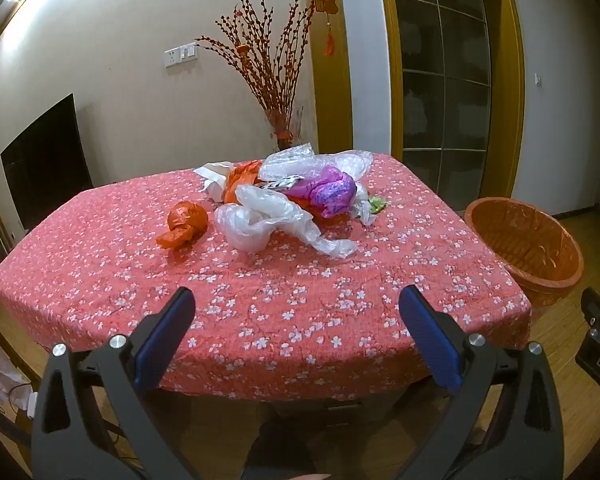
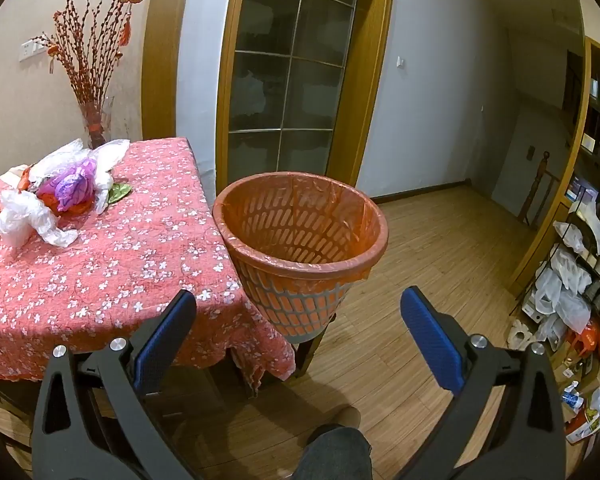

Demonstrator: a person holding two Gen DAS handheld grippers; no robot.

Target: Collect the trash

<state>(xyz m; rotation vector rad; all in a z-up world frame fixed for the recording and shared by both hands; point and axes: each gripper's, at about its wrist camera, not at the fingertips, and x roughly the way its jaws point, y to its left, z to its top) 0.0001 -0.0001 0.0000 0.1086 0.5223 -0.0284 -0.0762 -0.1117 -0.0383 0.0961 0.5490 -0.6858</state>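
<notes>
- Left gripper (image 1: 296,340): released, jaws spread wide, nothing between them; held at the near edge of the bench (image 1: 260,312), well apart from the trash.
- Right gripper (image 2: 298,338): likewise released and holding nothing; aimed at the basket (image 2: 300,216), short of its rim.
- Trash, main heap (image 1: 300,188): clear, purple, orange and white plastic bags tangled together toward the far side of the bench. Risk: a pinch on one film likely drags neighbours along, which may shed onto the floor in transit.
- White bag (image 1: 260,220): nearest part of the heap, a loose tail trailing right. Risk: thin film may slip from the pads or be only partly caught.
- Orange bag (image 1: 182,226): lies alone, left of the heap. Probably the simplest single pick.
- Green scrap (image 1: 377,203): small, at the heap's right edge. Easily missed or flicked off.
- Tablecloth (image 1: 340,280): soft, wrinkled. Risk: low-set jaws could nip the cloth with the bag and pull everything.
- Basket: orange-lined, off the bench's right side, apparently on a low stand and tilted. Risk: a nudge might tip it; a drop released early falls between bench and rim.
</notes>
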